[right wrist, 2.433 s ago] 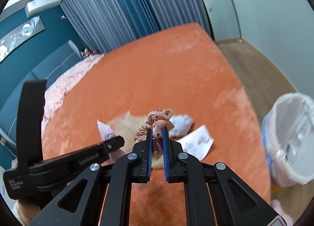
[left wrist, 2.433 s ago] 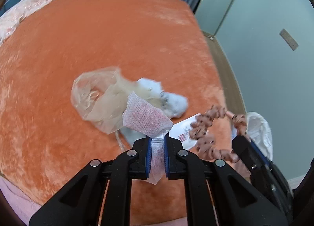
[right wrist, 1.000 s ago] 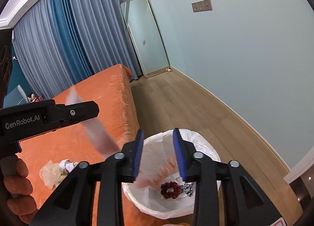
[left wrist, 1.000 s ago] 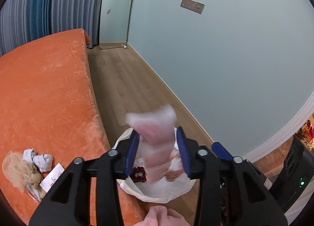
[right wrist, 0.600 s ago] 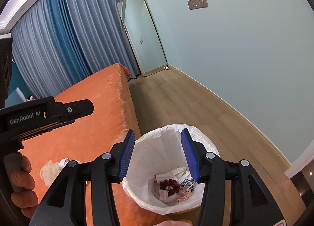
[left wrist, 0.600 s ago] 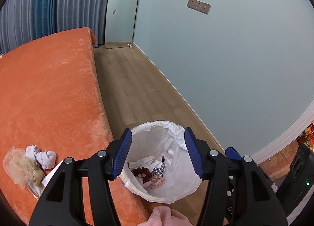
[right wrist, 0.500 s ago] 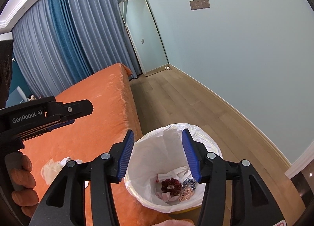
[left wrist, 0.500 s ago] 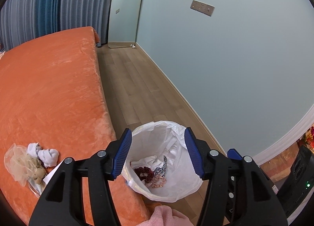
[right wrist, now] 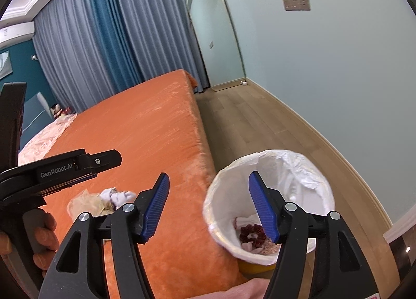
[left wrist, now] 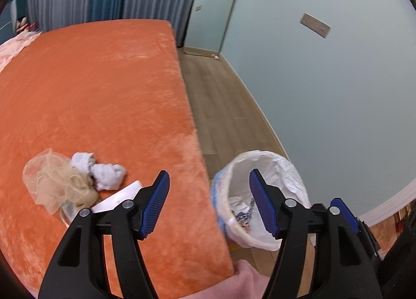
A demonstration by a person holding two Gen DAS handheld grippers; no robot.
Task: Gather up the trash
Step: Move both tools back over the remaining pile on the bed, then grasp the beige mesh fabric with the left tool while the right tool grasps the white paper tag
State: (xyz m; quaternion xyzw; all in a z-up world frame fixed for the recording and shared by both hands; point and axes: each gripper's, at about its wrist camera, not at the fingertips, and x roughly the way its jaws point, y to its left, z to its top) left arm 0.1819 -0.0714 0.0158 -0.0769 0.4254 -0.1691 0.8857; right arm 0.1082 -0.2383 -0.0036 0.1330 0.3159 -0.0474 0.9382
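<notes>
A bin with a white liner (left wrist: 275,166) (right wrist: 293,166) stands on the floor at the bed's corner, with dropped trash (right wrist: 253,236) at its bottom. On the orange bed (left wrist: 104,96) (right wrist: 156,122) lie a crumpled clear bag (left wrist: 52,182) (right wrist: 85,204), white tissue wads (left wrist: 104,174) (right wrist: 119,196) and a white paper slip (left wrist: 119,195). My left gripper (left wrist: 209,202) is open and empty over the bed edge, between the trash pile and the bin. My right gripper (right wrist: 208,202) is open and empty, above the bin's near rim. The left gripper's body (right wrist: 59,169) shows at the left of the right wrist view.
Wooden floor (right wrist: 260,122) runs between the bed and a pale blue wall. A leaning mirror (right wrist: 215,39) and blue curtains (right wrist: 104,52) stand at the far end. A pink quilt (right wrist: 44,137) lies at the bed's far left.
Both grippers carried a tissue and a pink scrunchie from the bed to the bin, opened and dropped them in. In the last half second both views swung left, back towards the bed.
</notes>
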